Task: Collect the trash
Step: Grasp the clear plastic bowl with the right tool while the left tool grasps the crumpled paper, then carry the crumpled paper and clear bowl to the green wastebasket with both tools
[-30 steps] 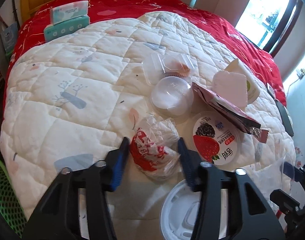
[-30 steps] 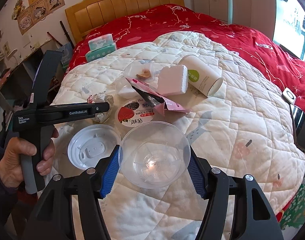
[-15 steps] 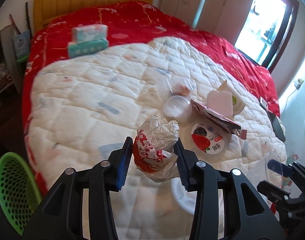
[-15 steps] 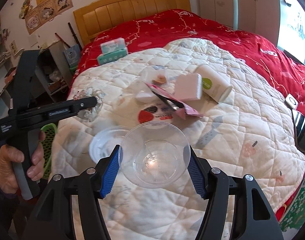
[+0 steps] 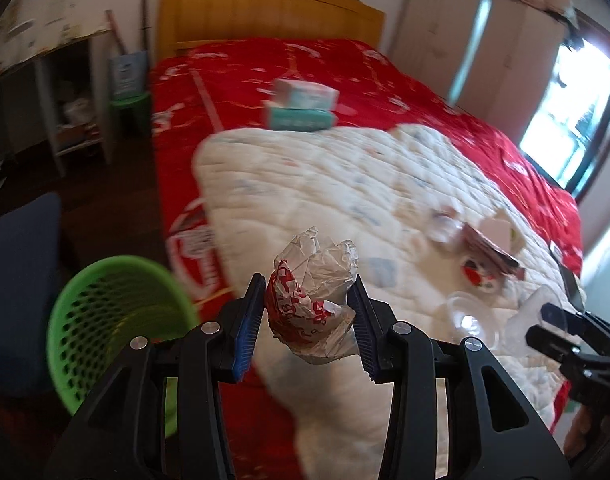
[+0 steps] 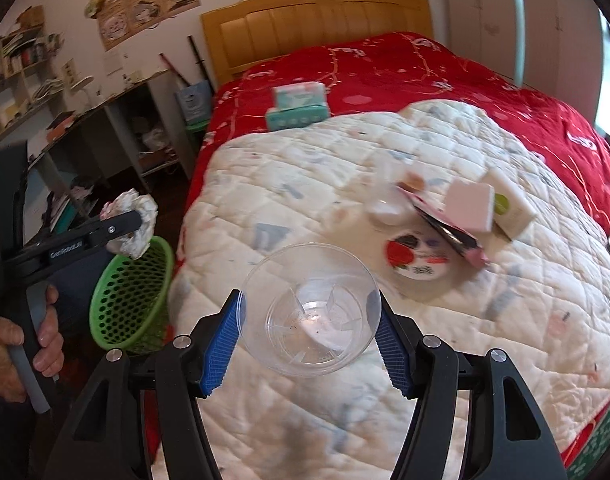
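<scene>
My left gripper [image 5: 307, 320] is shut on a crumpled red-and-white plastic wrapper [image 5: 311, 304] and holds it in the air beside the bed. In the right wrist view the wrapper [image 6: 135, 222] hangs just above the rim of the green mesh basket [image 6: 125, 304], which stands on the floor at lower left of the left wrist view [image 5: 105, 320]. My right gripper [image 6: 309, 320] is shut on a clear plastic bowl [image 6: 311, 308] above the white quilt [image 6: 325, 184]. More trash lies on the quilt: a round fruit-print lid [image 6: 419, 258], a pink packet [image 6: 449, 228], a white block [image 6: 469, 206], a paper cup [image 6: 509, 204].
Two tissue packs [image 6: 299, 108] sit on the red bedspread [image 6: 405, 68] near the wooden headboard. A desk and shelves [image 6: 105, 132] stand left of the bed. A blue seat [image 5: 17, 280] is beside the basket. A clear lid [image 5: 471, 318] lies near the quilt's edge.
My left gripper closed on the wrapper, lifted it off the quilt and swung left towards the green basket. My right gripper kept hold of the clear bowl and turned left too.
</scene>
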`<state>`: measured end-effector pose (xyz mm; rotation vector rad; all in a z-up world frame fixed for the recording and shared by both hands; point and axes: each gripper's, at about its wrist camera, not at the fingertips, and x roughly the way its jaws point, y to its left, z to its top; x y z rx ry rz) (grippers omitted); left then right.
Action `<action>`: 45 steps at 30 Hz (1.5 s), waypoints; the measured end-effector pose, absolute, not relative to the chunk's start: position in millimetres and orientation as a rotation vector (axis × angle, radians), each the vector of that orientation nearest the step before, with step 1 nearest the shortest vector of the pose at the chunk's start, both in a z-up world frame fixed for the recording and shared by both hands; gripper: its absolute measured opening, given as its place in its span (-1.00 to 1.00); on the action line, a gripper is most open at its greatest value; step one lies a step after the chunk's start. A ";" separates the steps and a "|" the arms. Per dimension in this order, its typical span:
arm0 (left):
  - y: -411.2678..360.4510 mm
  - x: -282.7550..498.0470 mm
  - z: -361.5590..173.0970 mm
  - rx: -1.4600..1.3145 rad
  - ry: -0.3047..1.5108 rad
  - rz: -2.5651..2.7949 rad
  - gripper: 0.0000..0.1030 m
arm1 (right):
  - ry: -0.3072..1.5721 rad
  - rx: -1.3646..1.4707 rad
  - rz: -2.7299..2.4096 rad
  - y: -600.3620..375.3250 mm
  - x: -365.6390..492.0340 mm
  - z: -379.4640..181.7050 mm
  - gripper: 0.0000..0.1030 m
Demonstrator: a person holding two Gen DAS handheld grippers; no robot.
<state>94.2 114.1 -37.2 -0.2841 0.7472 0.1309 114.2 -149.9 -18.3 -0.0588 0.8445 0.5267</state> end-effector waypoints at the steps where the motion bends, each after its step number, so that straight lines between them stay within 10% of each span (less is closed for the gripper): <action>1: 123.3 87.2 -38.0 -0.291 0.746 0.157 -0.20 | 0.843 -0.062 0.537 -144.7 113.1 -17.1 0.19; 45: 270.7 -29.1 -93.3 -0.508 0.793 0.509 0.22 | 0.864 -0.209 0.791 8.2 80.2 -20.0 0.19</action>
